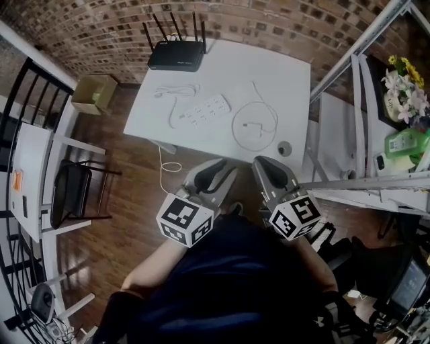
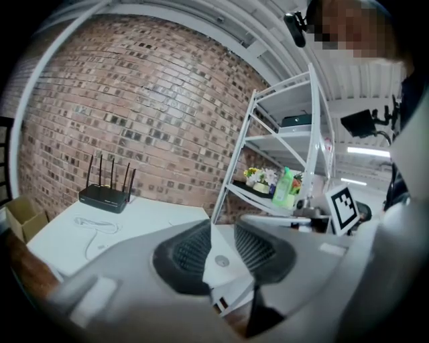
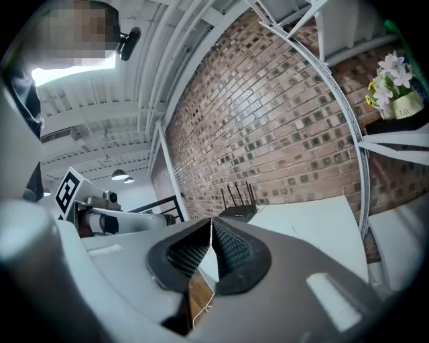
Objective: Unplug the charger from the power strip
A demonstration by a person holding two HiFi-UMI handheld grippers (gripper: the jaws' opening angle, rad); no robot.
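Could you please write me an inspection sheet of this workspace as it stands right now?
Surface: white table, mostly bare.
Job's things: white power strip lies mid-table; no charger can be made out on it.
Clutter: black router at the far edge; small round disc near the front edge.
Grippers: left gripper jaws apart, nothing between; right gripper jaws together, empty; both short of the table.
Cables: bundled white cable beside the strip; looped white cable to its right; white cord hangs off the near edge.
Surroundings: brick wall; cardboard box and black chair at left; metal shelf with flowers and green bottle at right.
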